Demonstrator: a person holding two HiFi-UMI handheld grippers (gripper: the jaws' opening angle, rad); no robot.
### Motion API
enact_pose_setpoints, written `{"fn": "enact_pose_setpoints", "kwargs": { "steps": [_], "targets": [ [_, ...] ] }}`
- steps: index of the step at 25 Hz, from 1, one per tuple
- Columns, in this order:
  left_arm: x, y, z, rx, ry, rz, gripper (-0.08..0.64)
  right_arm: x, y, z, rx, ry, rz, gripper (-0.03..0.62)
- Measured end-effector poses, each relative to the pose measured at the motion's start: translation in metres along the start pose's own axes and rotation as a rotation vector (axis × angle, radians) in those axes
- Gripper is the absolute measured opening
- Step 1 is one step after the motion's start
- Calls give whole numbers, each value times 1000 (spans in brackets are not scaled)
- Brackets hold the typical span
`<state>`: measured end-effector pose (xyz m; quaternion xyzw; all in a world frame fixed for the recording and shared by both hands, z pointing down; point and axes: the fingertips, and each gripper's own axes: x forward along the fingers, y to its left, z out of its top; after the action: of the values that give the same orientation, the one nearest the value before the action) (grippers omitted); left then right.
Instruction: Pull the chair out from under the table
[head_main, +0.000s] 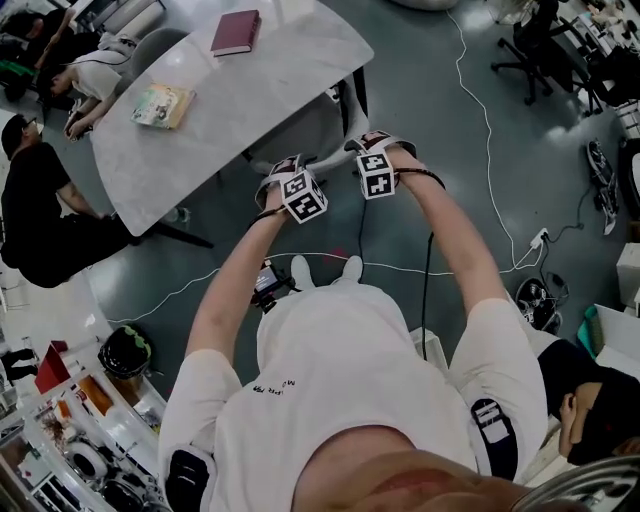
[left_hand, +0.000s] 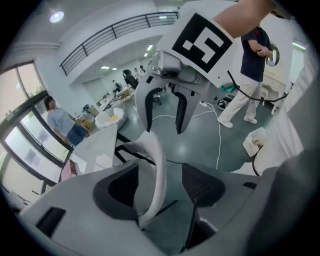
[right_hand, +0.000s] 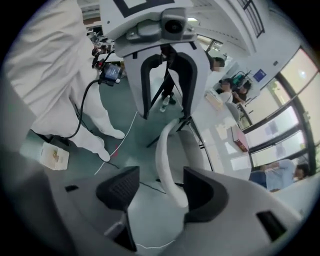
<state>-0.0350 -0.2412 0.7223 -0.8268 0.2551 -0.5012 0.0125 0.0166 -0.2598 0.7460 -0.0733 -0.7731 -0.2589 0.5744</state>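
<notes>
A pale grey chair (head_main: 312, 128) is tucked under the white table (head_main: 250, 110). Both grippers hang over the top of its backrest: my left gripper (head_main: 283, 170) on the left and my right gripper (head_main: 372, 147) beside it. In the left gripper view, the chair's white curved back rim (left_hand: 156, 165) runs between the jaws of the left gripper (left_hand: 160, 183), with gaps on both sides. In the right gripper view, the rim (right_hand: 167, 160) passes between the jaws of the right gripper (right_hand: 161, 190), close to the right-hand pad (right_hand: 202, 192). Both grippers are open.
On the table lie a red book (head_main: 236, 32) and a paperback (head_main: 162, 104). People sit at its left side (head_main: 40, 210). White cables (head_main: 480, 120) and a power strip (head_main: 538, 240) cross the floor on the right. A black office chair (head_main: 530, 45) stands far right.
</notes>
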Motion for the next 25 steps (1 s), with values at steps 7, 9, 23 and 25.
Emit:
{"fn": "enact_pose_setpoints", "kwargs": {
  "steps": [7,9,23,25],
  "targets": [
    [34,8,-7,63,70,-37,259,27,-6,-8,5,34,21,270],
    [45,12,-13,88,91,-33,259,36,-9,-13,3,53,17,270],
    [98,4,-38,138,199,-62,261,80,-10,-27,-48,115,41,270],
    [101,2,-38,142,198,-64,261,83,-5,-31,-56,122,46,270]
  ]
}}
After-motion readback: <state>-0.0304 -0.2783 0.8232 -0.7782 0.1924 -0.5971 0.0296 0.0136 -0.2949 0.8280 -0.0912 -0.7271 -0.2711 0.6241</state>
